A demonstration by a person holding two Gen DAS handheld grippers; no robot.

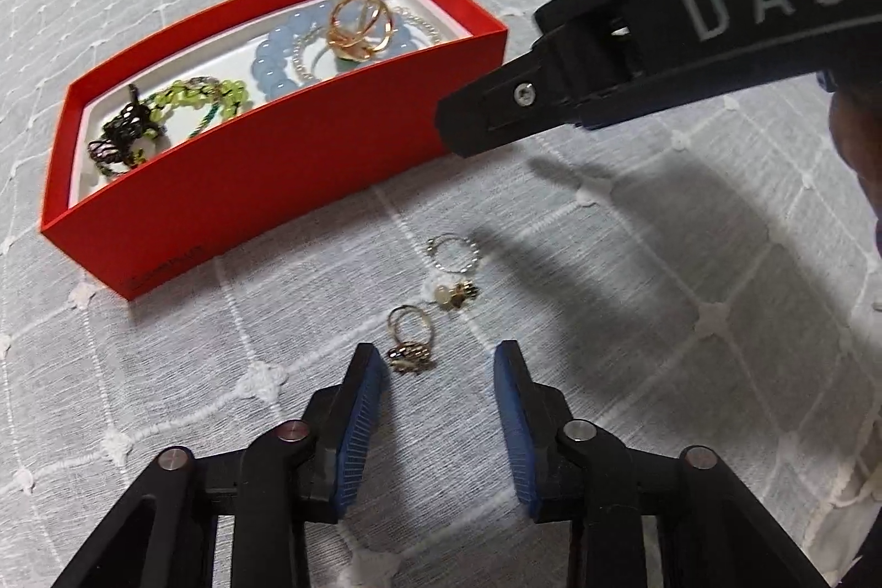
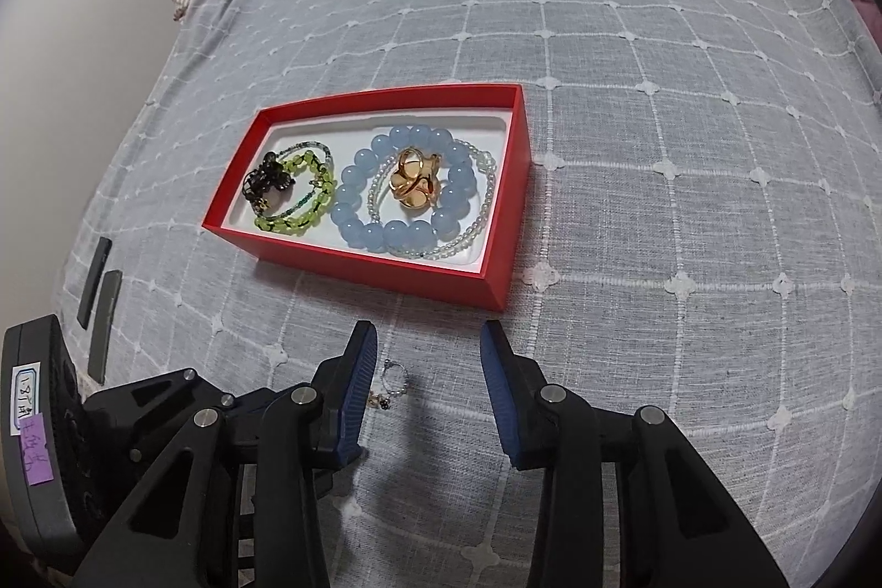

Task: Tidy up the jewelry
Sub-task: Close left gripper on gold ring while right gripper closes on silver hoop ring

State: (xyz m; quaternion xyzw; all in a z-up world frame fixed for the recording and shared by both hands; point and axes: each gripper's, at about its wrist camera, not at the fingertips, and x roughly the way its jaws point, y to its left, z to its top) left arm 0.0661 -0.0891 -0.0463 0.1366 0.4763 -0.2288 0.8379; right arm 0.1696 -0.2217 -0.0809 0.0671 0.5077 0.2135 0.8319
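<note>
A red box (image 1: 264, 180) with a white inside holds a blue bead bracelet (image 1: 270, 61), a gold ring piece (image 1: 358, 28), a green bead bracelet (image 1: 204, 97) and a dark lace piece (image 1: 124, 130). On the cloth in front lie a gold ring (image 1: 410, 340), a small earring (image 1: 455, 296) and a thin silver ring (image 1: 455, 252). My left gripper (image 1: 438, 359) is open just behind the gold ring. My right gripper (image 2: 427, 340) is open and empty above the cloth near the box (image 2: 386, 265); the silver ring (image 2: 394, 376) lies beside its left finger.
A grey-blue checked cloth (image 2: 661, 147) covers the bed. The right gripper's black body (image 1: 634, 59) reaches in from the upper right of the left wrist view. Two dark flat strips (image 2: 99, 307) lie at the cloth's left edge. A pink fabric (image 2: 865, 4) lies far right.
</note>
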